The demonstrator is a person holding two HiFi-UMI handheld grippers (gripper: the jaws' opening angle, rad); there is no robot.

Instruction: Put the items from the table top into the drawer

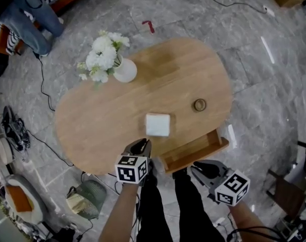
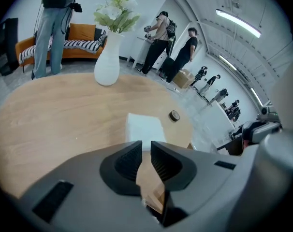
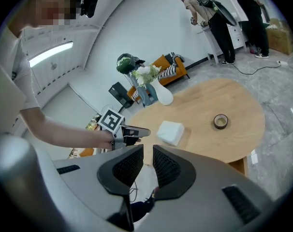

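Note the open drawer [image 1: 193, 154] at the near edge of the oval table [image 1: 92, 125].

- Just beyond drawer, to its left: white folded pad [image 1: 157, 124], flat on the wood.
- Farther beyond drawer, toward its right end: tape roll [image 1: 200, 105].
- Well beyond drawer, far to its left: vase of flowers [image 1: 125, 70].
- Just left of drawer: left gripper [image 1: 141, 145], jaws a little apart, nothing between them, aimed at the pad.
- Just in front of drawer: right gripper [image 1: 198, 168], jaws parted by a narrow gap, empty.

For a clean pick, probably: widen the left jaws past the pad's width, come in low, straddle opposite edges, close gently on the soft material, lift clear, and carry over the drawer's front lip.
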